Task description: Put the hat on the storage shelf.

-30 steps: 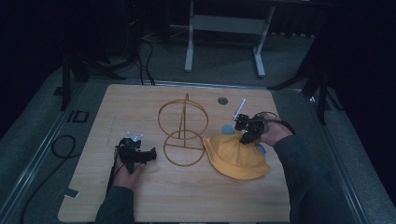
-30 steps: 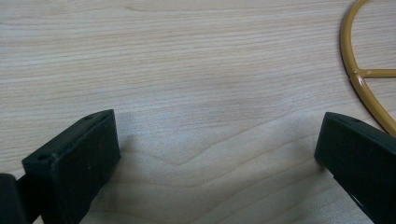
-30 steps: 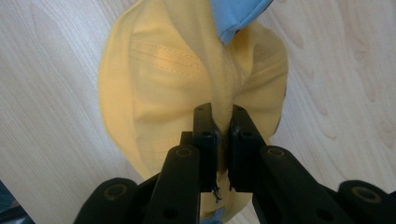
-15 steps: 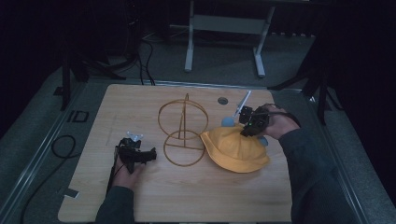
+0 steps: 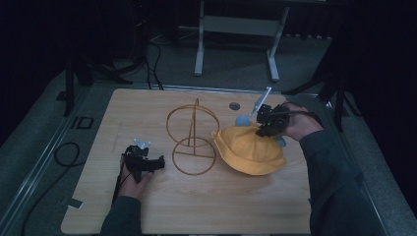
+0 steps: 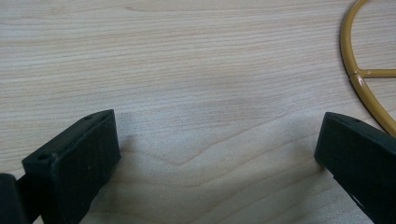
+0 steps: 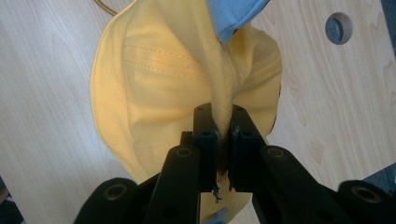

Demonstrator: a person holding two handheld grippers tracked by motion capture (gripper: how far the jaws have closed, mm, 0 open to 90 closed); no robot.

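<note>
place: lab/studio | cues: wooden table (image 5: 206, 206), floor cables (image 5: 64, 155) (dark surroundings)

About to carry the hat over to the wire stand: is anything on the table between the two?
Nothing visible. The yellow hat, pinched in the right gripper, lies right beside the wire stand, with bare table between them. The left gripper rests open on the stand's other side.

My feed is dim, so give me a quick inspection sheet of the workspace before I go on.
Surface: wooden table, round hole near the far edge.
Job's things: yellow hat, fold pinched, partly lifted; gold wire stand beside it.
Clutter: nothing seen.
Grippers: right gripper jaws shut on hat fabric; left gripper jaws open above bare wood.
Cables: black cable on the floor at left.
Surroundings: dark; grey frame behind the table.
</note>
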